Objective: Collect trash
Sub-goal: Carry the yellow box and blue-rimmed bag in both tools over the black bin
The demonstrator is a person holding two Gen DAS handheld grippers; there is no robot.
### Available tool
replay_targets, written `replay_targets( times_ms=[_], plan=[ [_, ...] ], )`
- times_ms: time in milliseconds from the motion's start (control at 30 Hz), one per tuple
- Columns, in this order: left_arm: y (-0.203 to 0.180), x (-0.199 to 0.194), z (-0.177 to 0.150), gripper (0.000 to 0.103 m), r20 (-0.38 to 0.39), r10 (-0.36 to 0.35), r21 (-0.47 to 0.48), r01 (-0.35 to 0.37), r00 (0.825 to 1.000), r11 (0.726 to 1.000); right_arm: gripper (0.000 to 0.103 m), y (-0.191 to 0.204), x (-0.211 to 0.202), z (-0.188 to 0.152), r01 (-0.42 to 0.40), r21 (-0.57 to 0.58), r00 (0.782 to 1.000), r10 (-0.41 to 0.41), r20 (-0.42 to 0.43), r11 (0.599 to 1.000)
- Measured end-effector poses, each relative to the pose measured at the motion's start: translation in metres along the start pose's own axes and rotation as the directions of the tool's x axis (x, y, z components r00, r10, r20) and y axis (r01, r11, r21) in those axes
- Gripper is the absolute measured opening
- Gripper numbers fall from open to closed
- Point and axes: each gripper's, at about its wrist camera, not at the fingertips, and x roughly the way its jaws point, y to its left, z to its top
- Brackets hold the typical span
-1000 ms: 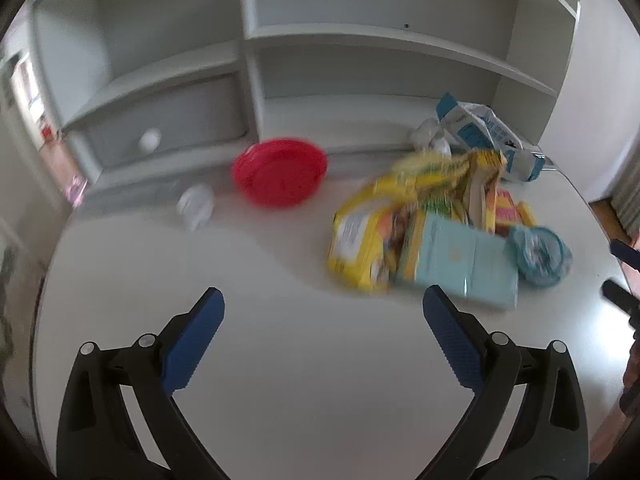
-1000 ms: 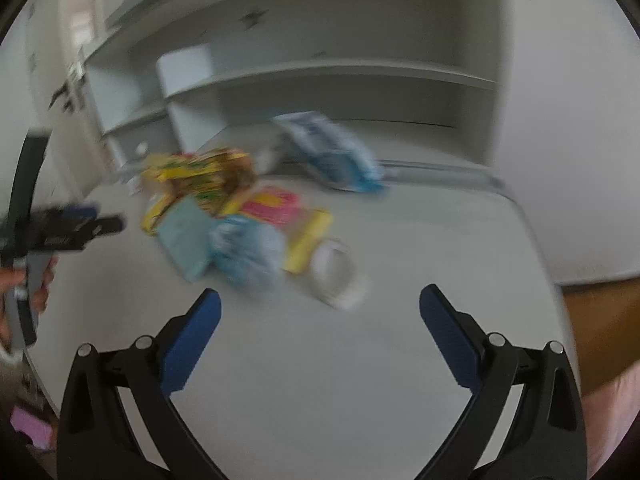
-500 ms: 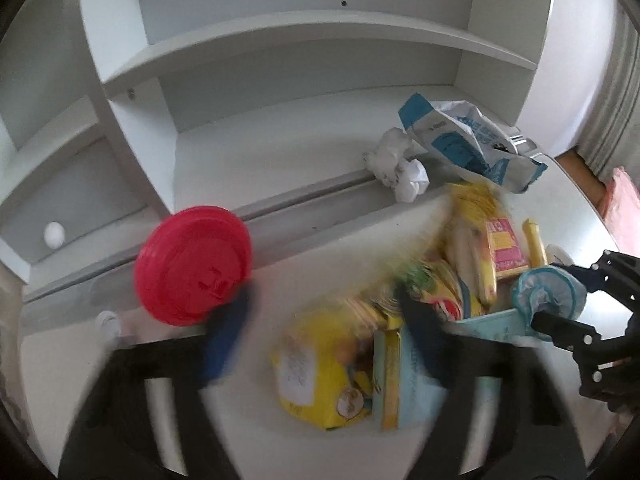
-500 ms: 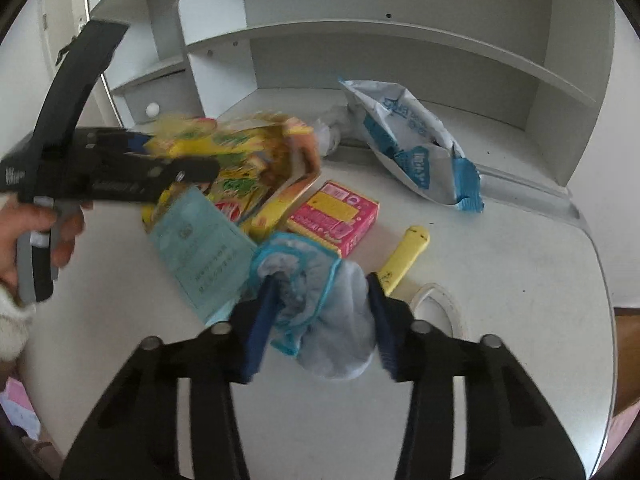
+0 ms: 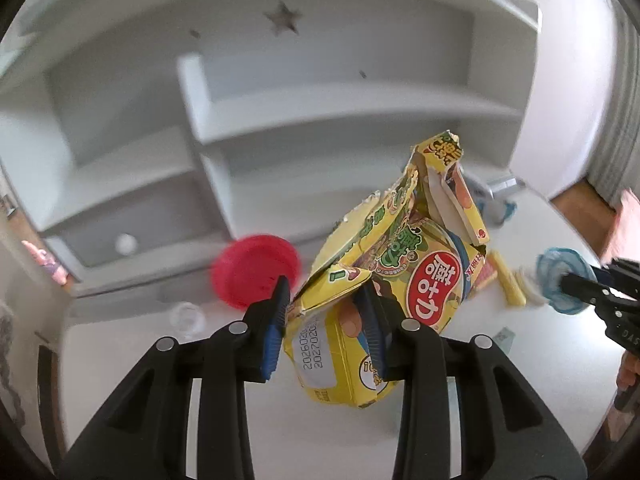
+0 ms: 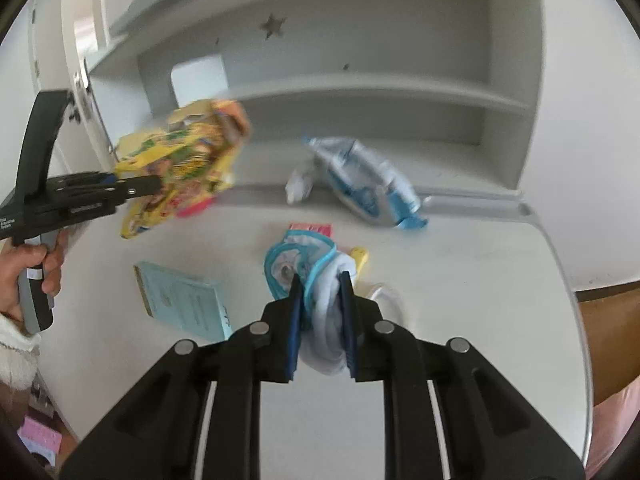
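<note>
My left gripper (image 5: 326, 312) is shut on a torn yellow snack box (image 5: 404, 280) and holds it up above the white desk (image 5: 160, 360); the box also shows in the right wrist view (image 6: 180, 176), lifted at the left. My right gripper (image 6: 322, 300) is shut on a crumpled blue and white wrapper (image 6: 308, 268) and holds it just above the desk; the wrapper shows in the left wrist view (image 5: 556, 280) at the far right.
On the desk lie a light blue booklet (image 6: 180, 300), a pink box (image 6: 312, 229), a yellow stick pack (image 6: 360, 258), a blue and white bag (image 6: 368, 184), crumpled white paper (image 6: 300, 186) and a clear lid (image 6: 384, 300). A red bowl (image 5: 256, 270) sits by the shelf unit (image 5: 320, 112).
Both grippers closed from wide open. The left took the yellow box and lifted it off the pile. The right closed on the blue and white wrapper and raised it.
</note>
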Motion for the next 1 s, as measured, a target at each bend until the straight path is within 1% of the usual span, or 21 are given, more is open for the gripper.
replay_targets(
  times_ms=[67,133,233,333,433,500,567,633,700,733,767,800,833,867,933,967,1000],
  plan=[
    [0.009,-0.009,-0.004,0.034,0.012,0.001,-0.028,-0.001,1.000,1.000,0.018,-0.003,-0.002,-0.004,0.006,0.022,1.000,-0.006,-0.001,1.000],
    [0.008,-0.013,-0.008,0.034,0.007,-0.009,-0.036,0.009,1.000,0.999,0.018,-0.008,0.002,-0.014,0.001,0.047,1.000,0.000,-0.027,0.999],
    [-0.001,-0.022,-0.016,0.034,0.003,-0.023,-0.019,0.023,1.000,1.000,0.017,-0.016,0.005,-0.032,0.002,0.086,0.998,0.003,-0.060,0.996],
    [-0.019,-0.034,-0.020,0.034,0.018,-0.046,0.001,0.046,0.999,0.999,0.017,-0.022,-0.007,-0.040,0.003,0.118,0.999,0.001,-0.041,0.993],
    [-0.047,-0.048,-0.016,0.034,0.041,-0.079,0.046,0.078,0.996,0.996,0.017,-0.039,-0.043,-0.042,0.022,0.165,0.999,-0.027,0.033,0.986],
    [-0.075,-0.055,-0.011,0.034,0.057,-0.121,0.080,0.117,0.991,0.990,0.017,-0.059,-0.075,-0.046,0.041,0.219,0.994,-0.061,0.087,0.975],
    [-0.110,-0.061,-0.007,0.034,0.065,-0.183,0.120,0.174,0.981,0.977,0.017,-0.082,-0.112,-0.058,0.067,0.281,0.985,-0.109,0.135,0.957],
    [-0.157,-0.066,-0.006,0.034,0.060,-0.257,0.178,0.243,0.964,0.954,0.017,-0.103,-0.144,-0.072,0.100,0.330,0.974,-0.159,0.159,0.939],
    [-0.205,-0.069,-0.011,0.034,0.039,-0.328,0.239,0.310,0.944,0.920,0.017,-0.131,-0.182,-0.094,0.167,0.393,0.952,-0.252,0.174,0.904],
    [-0.228,-0.070,-0.014,0.034,0.025,-0.364,0.263,0.345,0.931,0.901,0.017,-0.142,-0.194,-0.102,0.194,0.418,0.942,-0.288,0.173,0.887],
    [-0.255,-0.072,-0.019,0.034,0.006,-0.403,0.287,0.384,0.915,0.877,0.017,-0.160,-0.210,-0.116,0.226,0.464,0.927,-0.336,0.168,0.857],
    [-0.283,-0.074,-0.027,0.034,-0.016,-0.440,0.309,0.422,0.898,0.852,0.017,-0.175,-0.221,-0.129,0.244,0.507,0.916,-0.368,0.159,0.826],
    [-0.308,-0.075,-0.034,0.034,-0.039,-0.471,0.330,0.456,0.881,0.826,0.017,-0.199,-0.237,-0.151,0.260,0.574,0.903,-0.405,0.140,0.777],
    [-0.339,-0.077,-0.046,0.034,-0.068,-0.499,0.357,0.488,0.864,0.797,0.017,-0.214,-0.244,-0.165,0.276,0.612,0.894,-0.432,0.121,0.741],
    [-0.389,-0.078,-0.068,0.034,-0.111,-0.521,0.402,0.517,0.846,0.755,0.017,-0.246,-0.257,-0.202,0.299,0.691,0.880,-0.470,0.067,0.658],
    [-0.409,-0.078,-0.078,0.034,-0.131,-0.529,0.414,0.531,0.838,0.739,0.017,-0.261,-0.260,-0.223,0.312,0.729,0.875,-0.483,0.030,0.610],
    [-0.430,-0.076,-0.090,0.034,-0.158,-0.539,0.425,0.550,0.827,0.719,0.017,-0.272,-0.261,-0.240,0.322,0.754,0.873,-0.487,-0.002,0.572]
  ],
)
